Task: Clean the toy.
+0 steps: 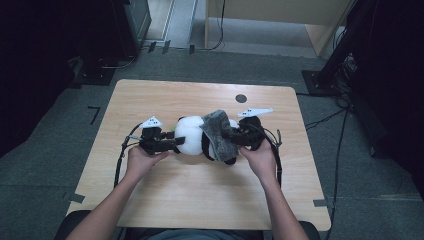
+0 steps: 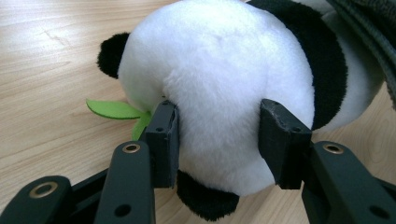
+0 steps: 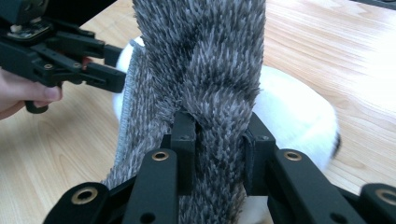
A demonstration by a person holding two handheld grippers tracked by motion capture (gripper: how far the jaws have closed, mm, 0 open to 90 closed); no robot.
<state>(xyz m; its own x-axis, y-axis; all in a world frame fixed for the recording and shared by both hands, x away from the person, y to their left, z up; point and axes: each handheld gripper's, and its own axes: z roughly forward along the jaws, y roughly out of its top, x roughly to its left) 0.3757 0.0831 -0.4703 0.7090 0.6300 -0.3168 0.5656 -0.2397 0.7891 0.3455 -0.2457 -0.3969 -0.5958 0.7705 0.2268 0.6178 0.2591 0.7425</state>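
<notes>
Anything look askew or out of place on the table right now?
Nothing is spilled or damaged. The grey cloth lies bunched over the middle of the toy panda rather than spread flat, because the right gripper pinches a thick fold of it. The left gripper clamps the panda's white body, denting the plush.

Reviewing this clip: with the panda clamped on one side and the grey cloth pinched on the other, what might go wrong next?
1. The left gripper squeezes only the plush panda's soft head; it could slip free.
2. The right gripper pinches a bunched fold of the grey cloth; pulling may drag the panda across the table.
</notes>
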